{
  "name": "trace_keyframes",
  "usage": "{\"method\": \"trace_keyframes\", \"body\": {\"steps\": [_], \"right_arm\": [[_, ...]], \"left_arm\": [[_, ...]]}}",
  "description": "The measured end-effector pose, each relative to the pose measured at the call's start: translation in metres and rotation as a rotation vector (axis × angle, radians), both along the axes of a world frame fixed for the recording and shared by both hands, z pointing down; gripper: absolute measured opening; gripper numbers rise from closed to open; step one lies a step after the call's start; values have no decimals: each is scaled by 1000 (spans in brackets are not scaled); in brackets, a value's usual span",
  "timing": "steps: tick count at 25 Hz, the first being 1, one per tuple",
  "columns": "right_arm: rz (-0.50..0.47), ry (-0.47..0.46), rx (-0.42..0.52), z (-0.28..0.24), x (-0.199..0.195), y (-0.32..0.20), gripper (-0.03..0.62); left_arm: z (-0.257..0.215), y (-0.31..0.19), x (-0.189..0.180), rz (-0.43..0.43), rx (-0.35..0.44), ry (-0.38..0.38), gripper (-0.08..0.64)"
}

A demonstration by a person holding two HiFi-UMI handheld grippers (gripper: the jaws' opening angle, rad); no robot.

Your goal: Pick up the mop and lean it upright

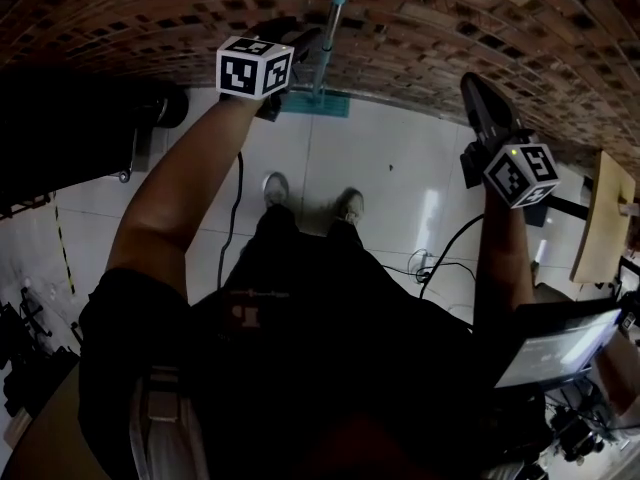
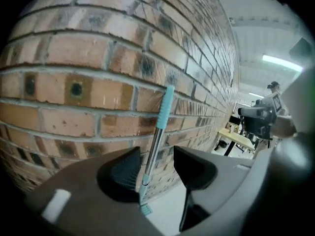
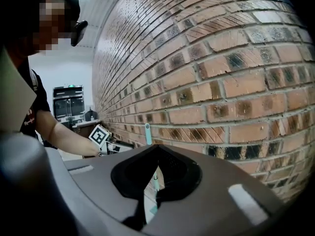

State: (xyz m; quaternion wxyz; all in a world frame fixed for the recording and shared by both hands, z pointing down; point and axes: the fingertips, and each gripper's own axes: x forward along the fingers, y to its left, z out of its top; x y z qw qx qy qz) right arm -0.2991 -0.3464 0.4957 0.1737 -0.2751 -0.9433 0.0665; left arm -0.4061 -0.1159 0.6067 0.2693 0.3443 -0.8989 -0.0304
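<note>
Nearest: person's grey shoes [image 1: 275, 186] on pale glossy tiled floor [image 1: 400, 178]. Black cables [image 1: 440, 258] trail over tiles at right. Lit laptop screen [image 1: 555, 348] low right, wooden tabletop [image 1: 603, 218] beside it.

Jaws of left gripper [image 1: 300, 38] wide apart, gripping nothing. Mop [image 1: 330, 43] handle shows in gap, no pad pressing it. Jaws of right gripper [image 1: 475, 86] closed together, empty, well right of mop.

Mop upright: teal head on floor at wall foot, steel handle leaning on red brick wall [image 1: 430, 28].

Farthest: open hall, ceiling strip lights [image 2: 283, 62].
</note>
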Motion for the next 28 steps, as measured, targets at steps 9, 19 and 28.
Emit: {"method": "trace_keyframes", "body": {"steps": [9,19,28], "right_arm": [[-11,-42,-7,-36,14,13,15],[-49,-75,-20,-84,65,40,15],[-38,-94,-150,-105,80,56,14]], "left_arm": [[-109,54,57,0,168,-208,172],[-205,117,150,-33,306,-386,34],[-211,130,174,-67,365,-407,0]]}}
